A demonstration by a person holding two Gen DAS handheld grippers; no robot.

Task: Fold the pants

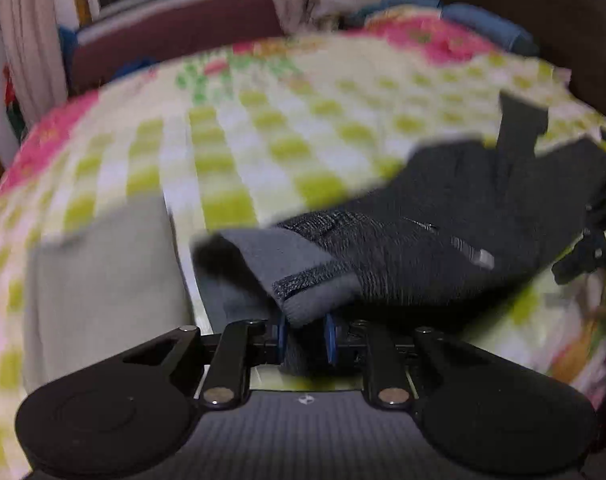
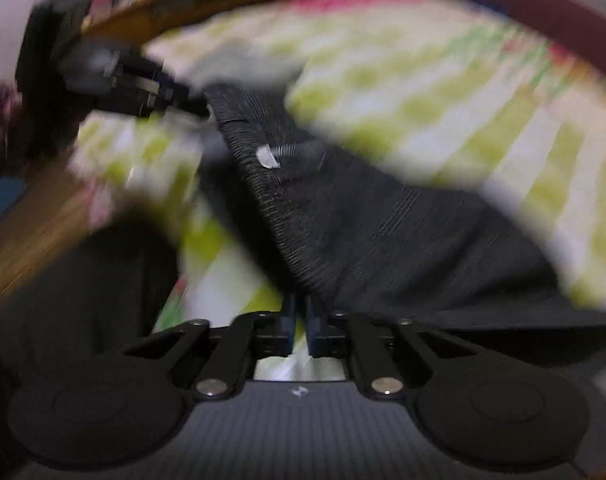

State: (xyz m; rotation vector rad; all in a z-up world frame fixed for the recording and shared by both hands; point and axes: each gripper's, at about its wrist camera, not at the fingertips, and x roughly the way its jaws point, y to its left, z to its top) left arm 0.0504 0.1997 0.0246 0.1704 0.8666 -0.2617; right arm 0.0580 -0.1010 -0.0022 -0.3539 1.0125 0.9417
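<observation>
Your left hand-held gripper (image 1: 306, 334) and right hand-held gripper (image 2: 302, 330) each pinch the dark knit pants (image 1: 455, 216) over the bed (image 1: 231, 152); soft, light, droopy, so hold waistband corners.

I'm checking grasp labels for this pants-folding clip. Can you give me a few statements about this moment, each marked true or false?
1. The left gripper is shut on the pants. True.
2. The pants are bright red. False: they are dark grey.
3. The bed cover is checked green and white with pink flowers. True.
4. The right gripper is wide open and far from the pants. False: its blue pads sit close together at the fabric's edge.
5. The pants lie neatly folded. False: they hang stretched between both grippers.
</observation>
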